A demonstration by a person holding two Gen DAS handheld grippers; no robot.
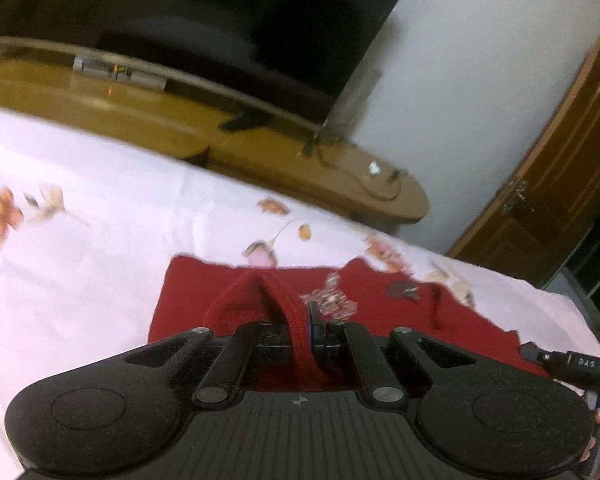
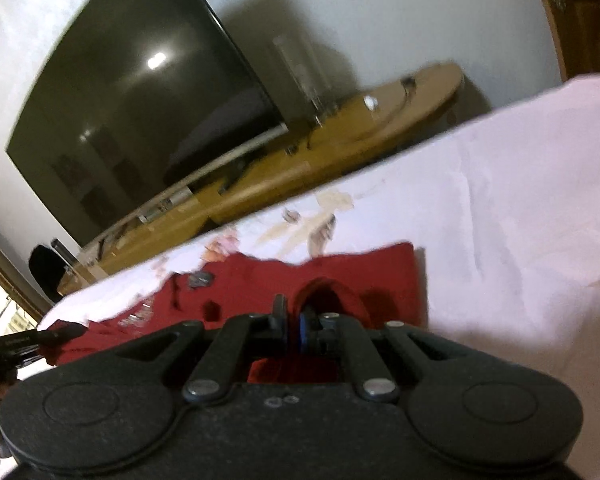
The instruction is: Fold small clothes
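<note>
A small red knit garment (image 1: 204, 292) with a sparkly motif lies on a white floral bedsheet (image 1: 80, 240). My left gripper (image 1: 300, 332) is shut on a lifted fold of its ribbed red edge, which rises in a hump in front of the jaws. In the right wrist view the same garment (image 2: 380, 272) lies ahead, and my right gripper (image 2: 294, 326) is shut on a raised red fold of its edge. The other gripper shows at the right edge of the left wrist view (image 1: 572, 360) and at the left edge of the right wrist view (image 2: 24, 340).
Beyond the bed stands a low wooden TV stand (image 1: 260, 148) with a large dark television (image 2: 132, 112) on it. A white wall and a brown wooden door (image 1: 556, 184) are at the right. The bedsheet (image 2: 520, 220) extends wide to the right.
</note>
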